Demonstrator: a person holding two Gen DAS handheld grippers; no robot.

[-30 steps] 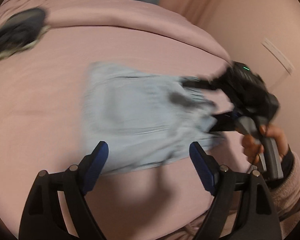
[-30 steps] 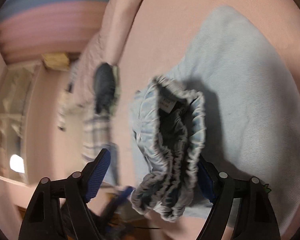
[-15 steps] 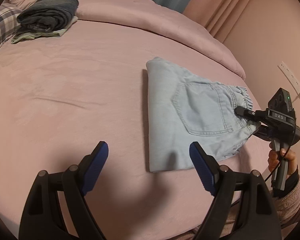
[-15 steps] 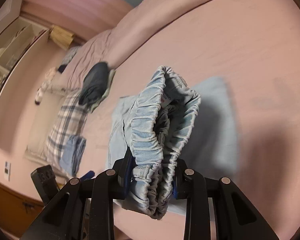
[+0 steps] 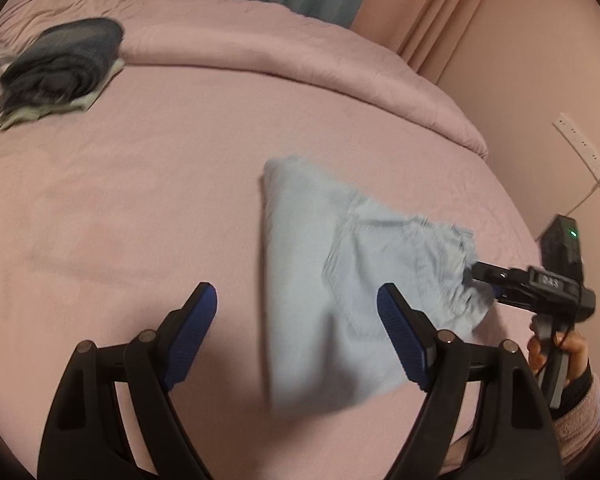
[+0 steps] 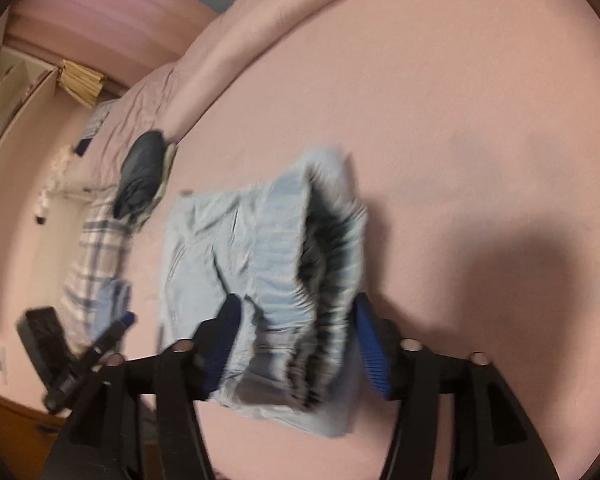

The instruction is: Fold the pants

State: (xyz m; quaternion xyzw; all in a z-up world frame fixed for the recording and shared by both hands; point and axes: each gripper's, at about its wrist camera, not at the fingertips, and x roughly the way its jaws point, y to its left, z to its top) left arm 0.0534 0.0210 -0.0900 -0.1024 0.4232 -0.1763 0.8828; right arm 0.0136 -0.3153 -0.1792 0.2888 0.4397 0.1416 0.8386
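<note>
Right now the light-blue pants [image 5: 340, 280] lie folded on the pink bed [image 5: 140, 200], toward its right-hand side in the left wrist view, back pocket up and the gathered elastic waistband [image 6: 324, 248] at the end nearest the right gripper [image 6: 296, 332]. That gripper's jaws have just been opening again after a squeeze; the waistband bunches up between the two blue pads, and through the blur I cannot tell whether they press on the cloth. A hand [image 5: 556, 352] in a pinkish sleeve [image 5: 580, 416] holds its handle at the bed's edge. The left gripper [image 5: 296, 324] hangs over the bed just short of the pants, jaws wide apart with nothing between them. Far off by the pillows sits a dark folded garment [image 5: 64, 64] on something pale, next to plaid cloth [image 6: 96, 256].
</note>
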